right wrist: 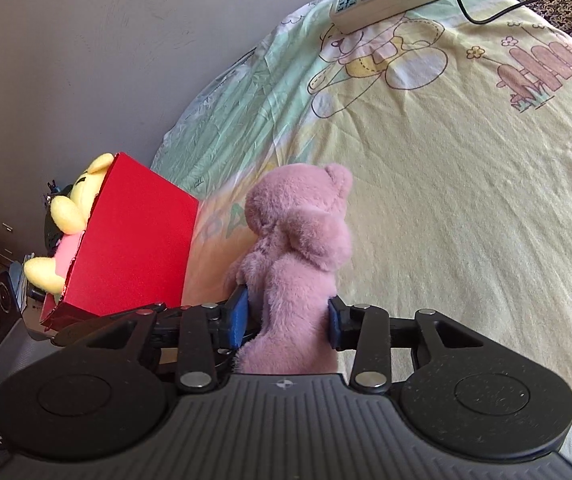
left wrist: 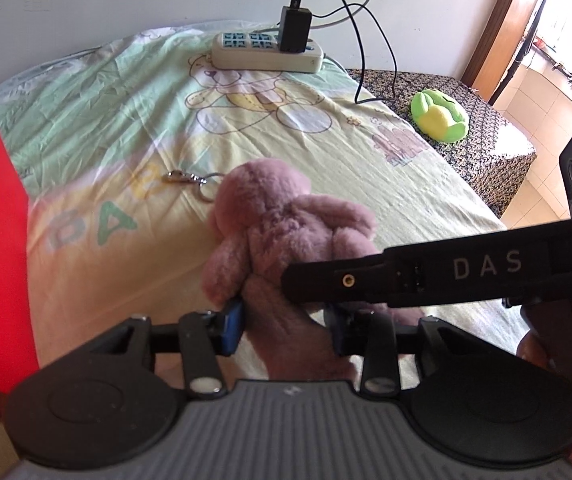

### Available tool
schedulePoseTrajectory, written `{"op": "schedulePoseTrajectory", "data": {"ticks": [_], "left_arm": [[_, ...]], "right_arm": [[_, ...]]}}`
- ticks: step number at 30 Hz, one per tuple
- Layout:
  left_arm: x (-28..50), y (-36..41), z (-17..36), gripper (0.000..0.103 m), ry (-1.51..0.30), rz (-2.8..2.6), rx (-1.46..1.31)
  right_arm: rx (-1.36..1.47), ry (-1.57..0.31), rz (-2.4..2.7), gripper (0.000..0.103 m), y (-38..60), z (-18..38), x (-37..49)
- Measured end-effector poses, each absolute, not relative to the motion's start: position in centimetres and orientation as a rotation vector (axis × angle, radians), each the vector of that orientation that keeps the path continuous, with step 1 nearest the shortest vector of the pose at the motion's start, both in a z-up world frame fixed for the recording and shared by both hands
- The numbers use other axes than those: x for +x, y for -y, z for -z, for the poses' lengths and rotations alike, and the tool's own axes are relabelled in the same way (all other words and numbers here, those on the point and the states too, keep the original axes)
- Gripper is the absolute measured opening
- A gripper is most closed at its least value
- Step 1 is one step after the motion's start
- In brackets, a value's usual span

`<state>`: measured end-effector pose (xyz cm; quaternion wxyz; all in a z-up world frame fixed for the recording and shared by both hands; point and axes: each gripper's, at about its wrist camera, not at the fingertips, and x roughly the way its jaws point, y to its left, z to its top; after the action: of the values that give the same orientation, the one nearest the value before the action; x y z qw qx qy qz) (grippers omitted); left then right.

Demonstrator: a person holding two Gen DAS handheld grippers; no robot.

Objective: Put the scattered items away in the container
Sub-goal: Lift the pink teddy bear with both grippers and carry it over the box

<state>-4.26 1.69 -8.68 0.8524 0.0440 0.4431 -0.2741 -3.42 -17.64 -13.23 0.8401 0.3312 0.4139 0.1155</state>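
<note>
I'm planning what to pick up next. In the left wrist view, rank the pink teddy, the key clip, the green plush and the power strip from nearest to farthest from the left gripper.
1. Pink teddy: clamped in the left gripper.
2. Key clip: on the sheet just beyond the teddy, slightly left.
3. Green plush: far right, on the patterned cover.
4. Power strip: by the wall, at the bed's far end.

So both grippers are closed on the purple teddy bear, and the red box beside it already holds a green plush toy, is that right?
Not quite: the plush in the red box is yellow, as the right wrist view shows. The green plush lies on the patterned surface. Both the left gripper and right gripper grip the purple teddy bear.
</note>
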Motion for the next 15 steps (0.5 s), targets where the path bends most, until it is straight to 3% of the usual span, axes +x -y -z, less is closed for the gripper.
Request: {"op": "schedulePoseTrajectory", "data": {"ticks": [15], "left_arm": [[-6.1,-3.9,0.2,0.037,-0.711,0.602,0.065]], "right_arm": [[0.577,-0.600,-0.290,0.039,15.5,4.5,-5.1]]}}
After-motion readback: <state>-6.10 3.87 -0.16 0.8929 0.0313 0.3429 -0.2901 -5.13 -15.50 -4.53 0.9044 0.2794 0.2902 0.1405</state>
